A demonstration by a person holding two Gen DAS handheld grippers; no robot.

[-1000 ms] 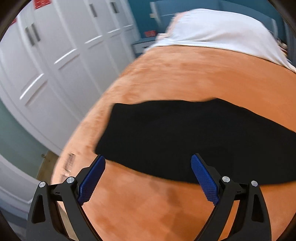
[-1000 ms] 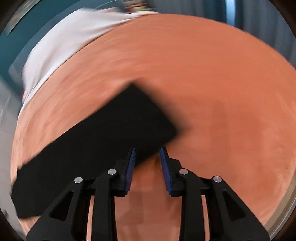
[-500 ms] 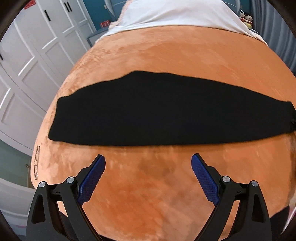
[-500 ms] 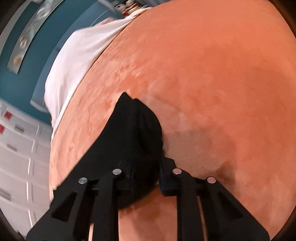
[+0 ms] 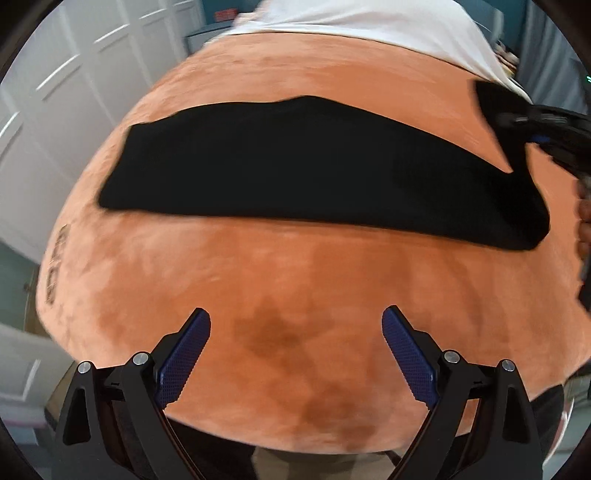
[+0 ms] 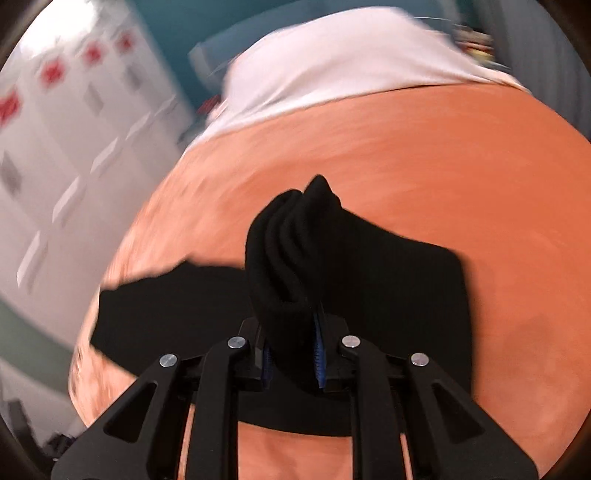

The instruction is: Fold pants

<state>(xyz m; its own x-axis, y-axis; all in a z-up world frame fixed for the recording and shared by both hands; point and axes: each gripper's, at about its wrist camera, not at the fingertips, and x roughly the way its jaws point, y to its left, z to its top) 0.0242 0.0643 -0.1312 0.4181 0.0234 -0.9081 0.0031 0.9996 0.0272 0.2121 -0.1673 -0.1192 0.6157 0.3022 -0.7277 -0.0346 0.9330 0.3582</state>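
Note:
Black pants (image 5: pixel 295 166) lie folded lengthwise in a long strip across an orange blanket (image 5: pixel 295 288). My left gripper (image 5: pixel 295 332) is open and empty, hovering over the blanket near its front edge, short of the pants. My right gripper (image 6: pixel 293 332) is shut on the right end of the pants (image 6: pixel 291 236) and holds that bunched end lifted above the strip. It shows in the left wrist view (image 5: pixel 546 129) at the far right, with the lifted cloth hanging from it.
A white sheet or pillow (image 5: pixel 369 22) lies at the far end of the bed. White wardrobe doors (image 5: pixel 74 74) stand to the left. The blanket drops off at the front edge (image 5: pixel 295 439).
My right gripper closed on the pants' right end and lifted it up and toward the left. My left gripper drew back a little and stayed open.

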